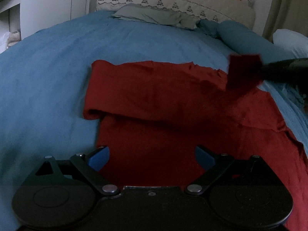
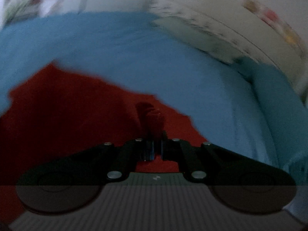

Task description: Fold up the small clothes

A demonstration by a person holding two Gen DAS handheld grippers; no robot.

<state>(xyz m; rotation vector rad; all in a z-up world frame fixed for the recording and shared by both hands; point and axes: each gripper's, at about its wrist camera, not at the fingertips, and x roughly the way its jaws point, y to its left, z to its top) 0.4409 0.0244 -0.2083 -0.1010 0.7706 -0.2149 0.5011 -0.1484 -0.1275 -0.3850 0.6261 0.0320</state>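
Red soft-knit garment [image 1: 163, 104], partly folded, lies on wide blue bedspread [image 1: 48, 67]; limp and light (likely best gripped at hems or corners). Right gripper [image 2: 154, 150] pinches a raised edge; left gripper [image 1: 152, 157] hovers spread above the cloth.

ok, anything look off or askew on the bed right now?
Nothing damaged. The red garment lies half-folded and uneven on the blue bedspread, its far edge rumpled. The right hand-held gripper is shut on a lifted corner; the left hand-held gripper is open above the near part. Right view is motion-blurred.
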